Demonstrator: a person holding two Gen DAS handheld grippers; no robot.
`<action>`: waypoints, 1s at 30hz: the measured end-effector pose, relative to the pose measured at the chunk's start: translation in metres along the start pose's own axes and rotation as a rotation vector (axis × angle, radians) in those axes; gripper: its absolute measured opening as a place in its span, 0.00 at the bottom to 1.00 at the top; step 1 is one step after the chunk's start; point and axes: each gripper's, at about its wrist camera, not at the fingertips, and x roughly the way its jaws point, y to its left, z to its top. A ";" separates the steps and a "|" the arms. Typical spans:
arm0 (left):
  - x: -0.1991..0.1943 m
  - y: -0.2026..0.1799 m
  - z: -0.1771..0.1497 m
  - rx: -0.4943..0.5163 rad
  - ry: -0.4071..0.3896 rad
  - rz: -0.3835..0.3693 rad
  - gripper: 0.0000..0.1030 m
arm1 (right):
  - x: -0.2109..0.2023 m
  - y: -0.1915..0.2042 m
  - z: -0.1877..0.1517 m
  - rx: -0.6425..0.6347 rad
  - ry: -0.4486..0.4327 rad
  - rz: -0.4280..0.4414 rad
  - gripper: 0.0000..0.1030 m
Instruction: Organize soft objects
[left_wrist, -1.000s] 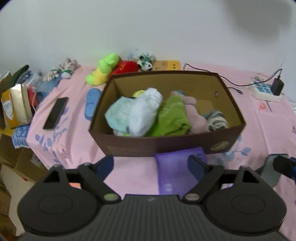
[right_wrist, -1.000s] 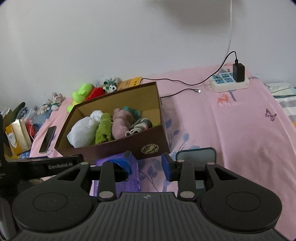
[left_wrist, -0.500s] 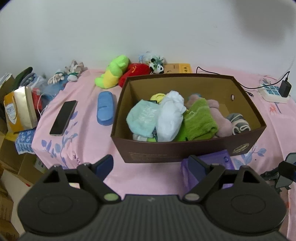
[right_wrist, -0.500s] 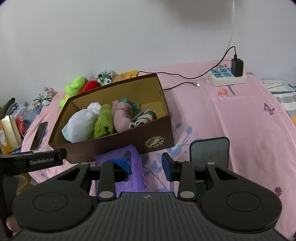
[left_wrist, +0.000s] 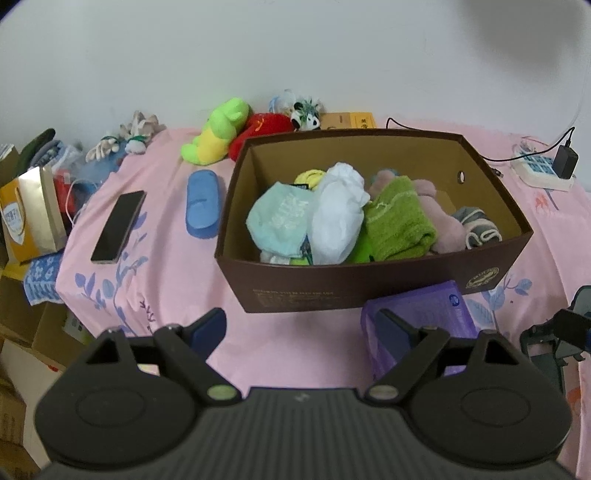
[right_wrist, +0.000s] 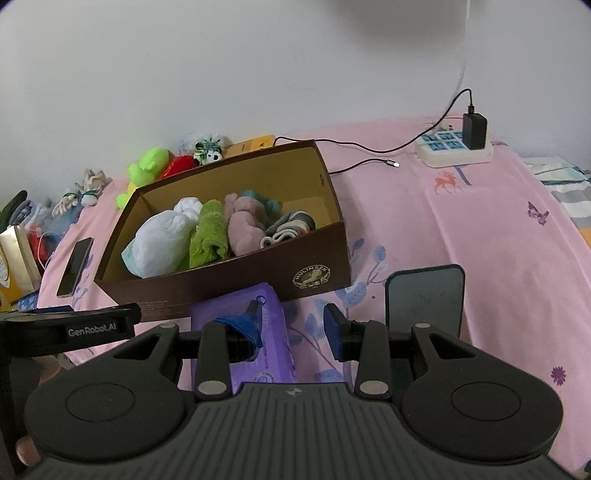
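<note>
1. While both grippers hang over the pink bedspread (right_wrist: 461, 221), the brown box (left_wrist: 369, 291) sits open on it, packed with soft things.
2. Side by side in the box lie a mint cloth (left_wrist: 280, 221), a white bundle (left_wrist: 338, 218), a green towel (left_wrist: 397, 221), a pink plush (left_wrist: 443, 225) and grey socks (left_wrist: 480, 230).
3. Left gripper (left_wrist: 301, 326): jaws spread wide, nothing between them, only bedspread below.
4. Right gripper (right_wrist: 293, 321): jaws opening, gap fairly narrow, no object pinched; its left finger (right_wrist: 245, 326) overlaps the purple pack (right_wrist: 271, 332) in the view, and whether they touch cannot be told.
5. That purple pack lies on the bedspread just in front of the box's near wall.
6. More soft toys sit behind the box by the wall: a green plush (left_wrist: 218, 133), a red plush (left_wrist: 264, 127) and a small panda (left_wrist: 306, 114).
7. Left of the box lie a blue case (left_wrist: 202, 206) and a phone (left_wrist: 119, 226).
8. Near the right gripper a dark tablet (right_wrist: 424, 299) lies flat; a power strip (right_wrist: 452, 149) with a charger sits farther back.
</note>
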 end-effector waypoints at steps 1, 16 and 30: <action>0.000 -0.001 0.000 -0.001 0.002 0.003 0.85 | 0.001 -0.001 0.001 0.001 0.001 0.005 0.19; 0.008 -0.010 -0.003 0.020 -0.021 0.111 0.85 | 0.008 -0.011 -0.008 0.009 0.044 -0.009 0.20; -0.005 -0.002 0.029 0.095 -0.105 0.090 0.85 | 0.002 0.011 0.024 -0.028 -0.019 -0.003 0.22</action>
